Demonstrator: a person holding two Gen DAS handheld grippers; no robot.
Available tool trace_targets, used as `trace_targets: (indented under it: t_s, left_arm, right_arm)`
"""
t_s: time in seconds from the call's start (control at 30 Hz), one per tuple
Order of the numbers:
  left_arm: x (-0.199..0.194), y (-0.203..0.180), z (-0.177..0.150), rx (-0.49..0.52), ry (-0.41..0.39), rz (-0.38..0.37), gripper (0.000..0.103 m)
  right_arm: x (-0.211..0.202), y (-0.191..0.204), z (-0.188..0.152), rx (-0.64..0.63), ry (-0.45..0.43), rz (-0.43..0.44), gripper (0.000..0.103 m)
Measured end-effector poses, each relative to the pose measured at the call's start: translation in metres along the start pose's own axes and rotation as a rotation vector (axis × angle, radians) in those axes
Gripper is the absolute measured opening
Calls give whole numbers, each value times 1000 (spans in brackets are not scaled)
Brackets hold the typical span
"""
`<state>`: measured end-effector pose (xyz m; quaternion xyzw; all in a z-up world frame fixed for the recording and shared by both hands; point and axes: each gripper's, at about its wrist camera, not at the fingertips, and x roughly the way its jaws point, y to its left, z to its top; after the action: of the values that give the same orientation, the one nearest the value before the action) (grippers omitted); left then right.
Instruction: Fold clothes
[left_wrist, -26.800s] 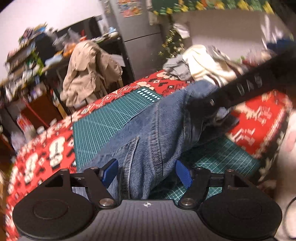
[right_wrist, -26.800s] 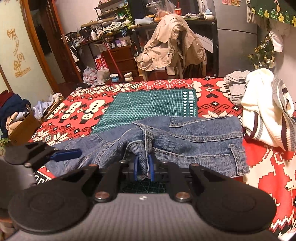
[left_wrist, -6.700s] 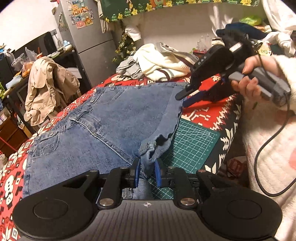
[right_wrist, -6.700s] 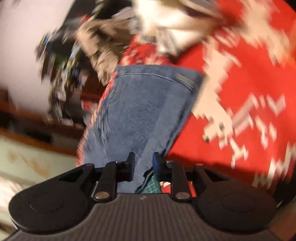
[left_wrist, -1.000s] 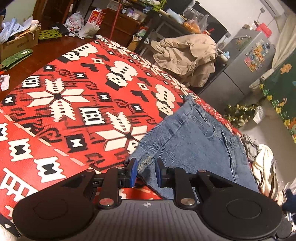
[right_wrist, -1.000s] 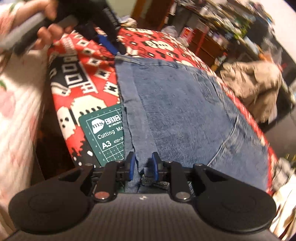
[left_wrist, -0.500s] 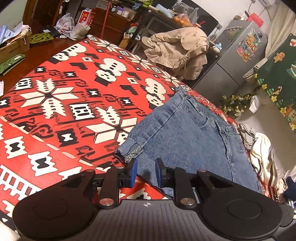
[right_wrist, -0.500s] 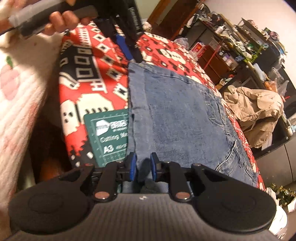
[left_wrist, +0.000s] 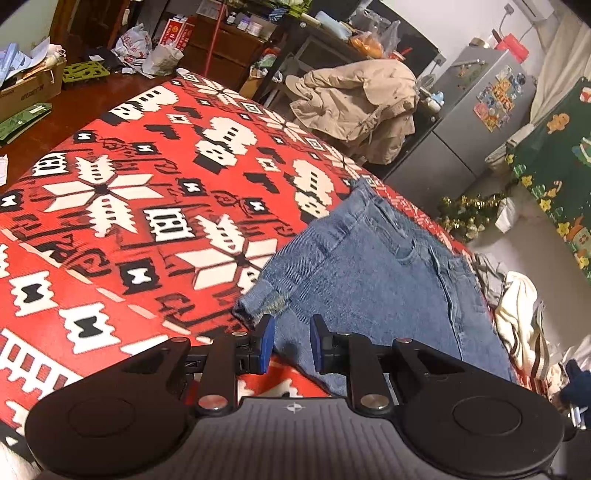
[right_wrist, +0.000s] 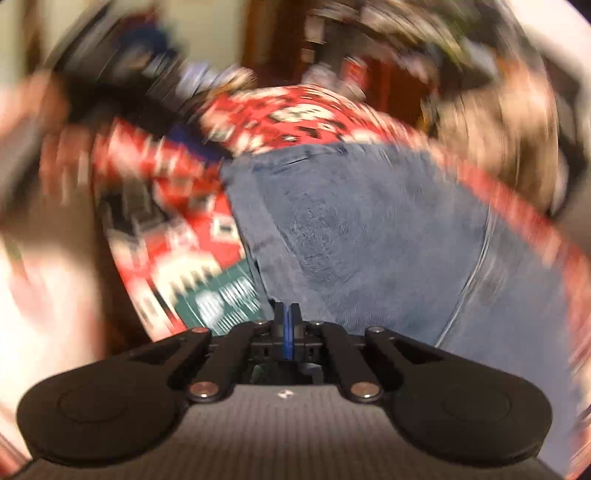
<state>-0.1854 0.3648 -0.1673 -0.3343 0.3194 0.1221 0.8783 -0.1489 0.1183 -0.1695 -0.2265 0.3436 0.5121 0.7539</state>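
Blue jeans (left_wrist: 369, 266) lie folded and flat on the red patterned cloth (left_wrist: 110, 221) in the left wrist view. My left gripper (left_wrist: 288, 343) hovers at their near edge, its blue pads a small gap apart, with denim lying below and the frayed hem corner (left_wrist: 258, 306) just ahead of the left pad. The right wrist view is blurred by motion. There the jeans (right_wrist: 369, 221) spread ahead of my right gripper (right_wrist: 286, 321), whose pads are pressed together with nothing seen between them.
A green cutting mat (right_wrist: 221, 299) peeks out beside the jeans near the table's front edge. A beige coat (left_wrist: 354, 107) hangs on a chair behind the table, next to a grey fridge (left_wrist: 480, 110). More clothes (left_wrist: 517, 314) are piled at the far right. A blurred hand (right_wrist: 29, 110) shows at upper left.
The right gripper let the jeans' edge out, closed fully, and swung with a roll, blurring its view. The hem that sat between the left pads now lies just ahead of them.
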Motion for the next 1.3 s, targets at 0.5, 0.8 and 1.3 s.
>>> trace_targets:
  t_s: [0.5, 0.8, 1.3]
  left_arm:
    - [1, 4, 12, 34, -79, 117, 0]
    - [-8, -53, -13, 233, 50, -70, 3]
    - [11, -112, -58, 419, 172, -156, 4]
  right_arm:
    - [9, 8, -15, 36, 46, 77, 0]
    - [-39, -18, -17, -60, -7, -102, 13]
    - [-14, 22, -39, -314, 54, -201, 10]
